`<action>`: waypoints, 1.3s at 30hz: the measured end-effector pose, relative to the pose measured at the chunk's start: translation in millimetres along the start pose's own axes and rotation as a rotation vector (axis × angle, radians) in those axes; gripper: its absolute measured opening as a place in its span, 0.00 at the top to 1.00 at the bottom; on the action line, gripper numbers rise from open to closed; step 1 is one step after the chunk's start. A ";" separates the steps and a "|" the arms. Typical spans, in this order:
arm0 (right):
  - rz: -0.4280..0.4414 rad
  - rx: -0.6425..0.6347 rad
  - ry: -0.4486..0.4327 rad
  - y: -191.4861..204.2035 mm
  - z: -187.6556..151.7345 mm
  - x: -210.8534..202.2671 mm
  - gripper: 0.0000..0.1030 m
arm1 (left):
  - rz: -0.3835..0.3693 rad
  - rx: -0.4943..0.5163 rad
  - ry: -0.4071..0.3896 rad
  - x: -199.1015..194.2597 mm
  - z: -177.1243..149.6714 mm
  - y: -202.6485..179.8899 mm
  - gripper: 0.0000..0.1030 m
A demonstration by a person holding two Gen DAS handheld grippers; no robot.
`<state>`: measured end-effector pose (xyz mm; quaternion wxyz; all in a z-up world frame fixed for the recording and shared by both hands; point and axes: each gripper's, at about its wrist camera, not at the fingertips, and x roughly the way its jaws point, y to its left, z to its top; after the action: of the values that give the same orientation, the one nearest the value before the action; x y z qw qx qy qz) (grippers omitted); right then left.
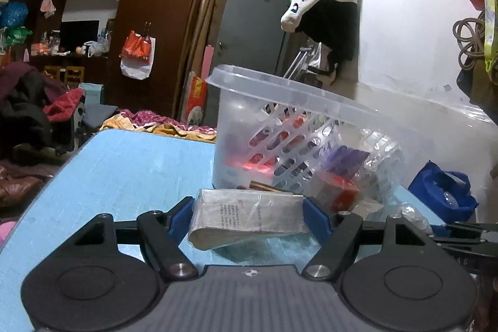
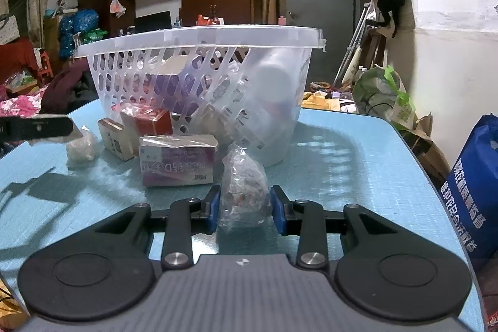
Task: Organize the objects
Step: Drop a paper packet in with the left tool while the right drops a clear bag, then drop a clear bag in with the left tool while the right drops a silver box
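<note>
Partly done — the white basket (image 2: 199,73) on the blue worktop (image 2: 358,170) already holds a bottle and several packets. Left tongs (image 1: 247,218) are clamped on a wrapped box (image 1: 246,215), lifted just off the worktop in front of the basket. Right tongs (image 2: 246,209) are narrow, pinching a small clear bag (image 2: 242,192) that rests on the worktop. Left outside, just beside the basket: a purple-and-white box (image 2: 177,161), a red box (image 2: 147,122), a small brown box (image 2: 113,139), a crumpled bag (image 2: 81,147). Judgement — roughly halfway.
</note>
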<state>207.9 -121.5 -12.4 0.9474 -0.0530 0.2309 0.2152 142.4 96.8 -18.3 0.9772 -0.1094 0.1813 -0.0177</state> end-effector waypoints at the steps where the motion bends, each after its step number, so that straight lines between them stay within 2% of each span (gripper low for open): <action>1: 0.000 0.002 -0.001 -0.3 -0.1 0.1 0.64 | 0.001 -0.003 -0.005 -0.5 0.2 0.6 0.24; 12: -0.009 0.014 -0.009 -1.3 -0.6 -0.8 0.64 | -0.007 -0.006 -0.011 -1.6 -3.2 4.2 0.24; 15: -0.023 0.024 -0.022 -2.5 0.1 -5.1 0.64 | 0.001 0.000 -0.037 -7.6 -2.4 2.3 0.24; 17: -0.017 0.032 -0.060 -2.3 5.0 -21.2 0.64 | -0.032 0.007 -0.063 -18.2 5.8 -1.5 0.24; 19: 0.003 0.035 -0.143 -1.1 22.4 -47.7 0.64 | -0.065 0.017 -0.124 -33.6 28.4 -9.9 0.24; 21: 0.007 0.001 -0.224 2.4 54.4 -65.8 0.64 | -0.085 0.046 -0.180 -41.5 60.0 -23.2 0.24; 22: 0.009 -0.014 -0.237 3.5 70.0 -66.8 0.64 | -0.083 0.064 -0.194 -40.3 78.9 -31.8 0.24; 24: 0.021 -0.035 -0.228 3.0 109.1 -55.0 0.64 | -0.074 0.086 -0.187 -26.9 116.5 -46.5 0.24; 26: 0.022 -0.037 -0.231 0.9 139.1 -36.0 0.63 | -0.070 0.092 -0.148 -3.2 144.5 -56.1 0.24; 27: 0.021 -0.051 -0.217 1.7 148.1 -26.4 0.62 | -0.072 0.088 -0.126 9.8 153.2 -57.9 0.24; 28: 0.030 -0.064 -0.194 2.9 154.4 -15.6 0.51 | -0.077 0.087 -0.094 25.3 159.1 -58.2 0.22; 29: 0.050 -0.072 -0.176 3.9 158.1 -6.0 0.41 | -0.078 0.092 -0.058 39.6 160.4 -58.3 0.14; 30: 0.046 -0.086 -0.165 5.6 158.7 2.6 0.20 | -0.070 0.096 -0.013 52.3 158.7 -57.1 0.12; 31: 0.024 -0.105 -0.160 8.4 156.6 6.7 0.14 | -0.057 0.093 0.023 61.2 155.7 -55.2 0.12; 33: 0.015 -0.102 -0.162 6.9 147.9 1.7 0.14 | -0.050 0.094 0.043 60.4 145.0 -49.8 0.12; 35: 0.054 -0.041 -0.186 -2.8 131.8 -18.6 0.10 | -0.075 0.098 -0.015 33.5 129.8 -40.7 0.12; 36: 0.067 -0.019 -0.201 -6.6 120.0 -31.1 0.02 | -0.085 0.100 -0.043 17.7 120.7 -35.6 0.12; 37: 0.071 -0.011 -0.216 -8.1 108.8 -40.5 0.00 | -0.094 0.095 -0.072 4.2 111.9 -31.3 0.10; 38: 0.074 -0.010 -0.223 -7.9 94.0 -46.2 0.00 | -0.098 0.093 -0.090 -7.0 102.5 -27.0 0.04; 39: 0.075 -0.016 -0.201 -5.9 85.5 -44.5 0.00 | -0.100 0.097 -0.095 -15.7 91.1 -22.9 0.01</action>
<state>210.3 -126.9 84.0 0.9567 -0.0299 0.1346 0.2565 160.5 94.5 75.2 0.9867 -0.0714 0.1277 -0.0702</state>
